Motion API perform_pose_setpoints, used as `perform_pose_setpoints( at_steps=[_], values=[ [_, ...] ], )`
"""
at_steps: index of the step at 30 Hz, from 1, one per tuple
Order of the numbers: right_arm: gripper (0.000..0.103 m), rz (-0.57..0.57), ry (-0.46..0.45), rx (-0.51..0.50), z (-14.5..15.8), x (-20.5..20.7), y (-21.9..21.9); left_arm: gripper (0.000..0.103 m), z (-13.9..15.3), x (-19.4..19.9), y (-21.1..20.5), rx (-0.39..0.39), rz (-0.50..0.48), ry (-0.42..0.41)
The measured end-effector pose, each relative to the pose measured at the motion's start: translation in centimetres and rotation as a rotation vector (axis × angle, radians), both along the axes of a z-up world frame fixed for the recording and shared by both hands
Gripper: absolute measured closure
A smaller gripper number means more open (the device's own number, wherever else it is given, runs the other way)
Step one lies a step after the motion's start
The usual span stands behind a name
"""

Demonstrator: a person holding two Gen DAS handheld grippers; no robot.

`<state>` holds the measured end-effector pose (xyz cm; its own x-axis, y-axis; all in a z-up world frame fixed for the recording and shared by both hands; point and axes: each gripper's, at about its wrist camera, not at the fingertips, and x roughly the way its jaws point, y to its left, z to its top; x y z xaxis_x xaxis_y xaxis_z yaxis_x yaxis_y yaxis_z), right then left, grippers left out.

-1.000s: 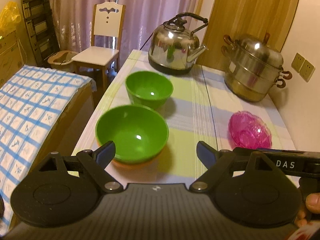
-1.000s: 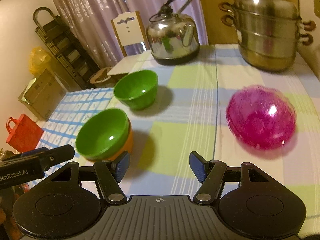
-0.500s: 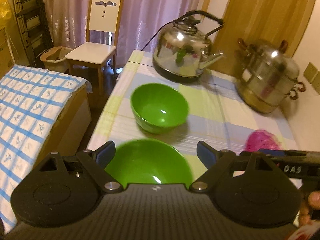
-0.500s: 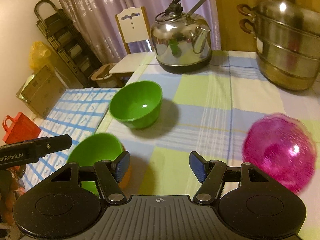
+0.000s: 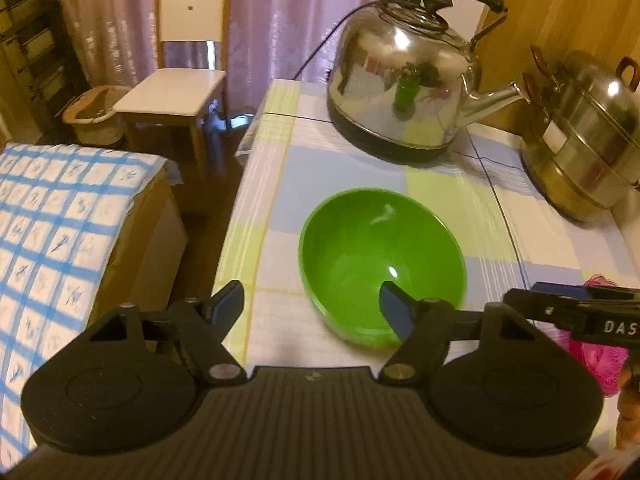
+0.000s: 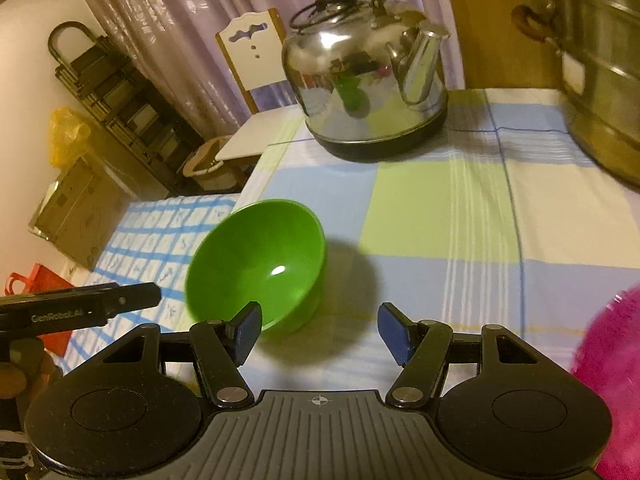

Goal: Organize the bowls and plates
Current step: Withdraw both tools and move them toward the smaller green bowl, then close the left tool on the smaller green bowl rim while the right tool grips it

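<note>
A: Where's the green bowl (image 5: 382, 256)?
B: On the table (image 5: 448, 188), before the kettle (image 5: 404, 80). Left gripper (image 5: 312, 304) jaws closing, apart, its right finger hiding the near rim.
A: Right gripper (image 6: 320, 330)?
B: Apart, empty. Pink bowl (image 6: 612, 368) blurred, cut off.

Open cloth around the green bowl (image 5: 382, 256); kettle (image 5: 404, 80) and steamer pot (image 5: 584, 136) block behind.

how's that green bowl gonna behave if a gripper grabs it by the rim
The green bowl looks like glossy plastic, so probably light and stiff, but slick under the pads. Its rounded sides narrow to a small base, so an off-centre pinch may tip it. It sits on a tablecloth, which could bunch if the bowl is pushed.
</note>
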<state>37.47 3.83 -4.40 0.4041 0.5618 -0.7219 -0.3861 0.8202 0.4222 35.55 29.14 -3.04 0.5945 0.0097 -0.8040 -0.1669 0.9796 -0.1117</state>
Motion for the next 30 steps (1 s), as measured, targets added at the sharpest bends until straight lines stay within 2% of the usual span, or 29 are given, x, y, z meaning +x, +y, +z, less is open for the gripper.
perform_pose_setpoints(
  at_steps=[3,7,12,15,19,24,30],
  values=[
    [0.048,0.016,0.012,-0.008,-1.0,1.7,1.1,0.04,-1.1,2.2,0.5,-0.01,-0.011,0.016],
    [0.052,0.039,0.029,-0.025,-2.2,3.7,2.5,0.051,-2.6,4.5,1.1,-0.012,-0.02,0.044],
    [0.055,0.074,0.068,-0.059,-3.8,5.5,4.2,0.073,-4.0,6.2,1.3,-0.025,-0.037,0.077],
    [0.066,0.095,0.085,-0.083,-4.5,5.9,5.1,0.086,-4.5,6.6,1.3,-0.036,-0.051,0.092],
    [0.085,0.1,0.102,-0.08,-5.2,5.9,5.6,0.092,-4.8,6.7,1.2,-0.018,-0.055,0.103],
    [0.088,0.077,0.103,-0.1,-4.9,5.5,5.8,0.095,-4.1,6.4,0.5,-0.005,-0.061,0.105],
    [0.09,0.056,0.108,-0.076,-3.0,4.7,3.4,0.095,-1.3,5.4,-2.1,0.006,-0.109,0.087]
  ],
)
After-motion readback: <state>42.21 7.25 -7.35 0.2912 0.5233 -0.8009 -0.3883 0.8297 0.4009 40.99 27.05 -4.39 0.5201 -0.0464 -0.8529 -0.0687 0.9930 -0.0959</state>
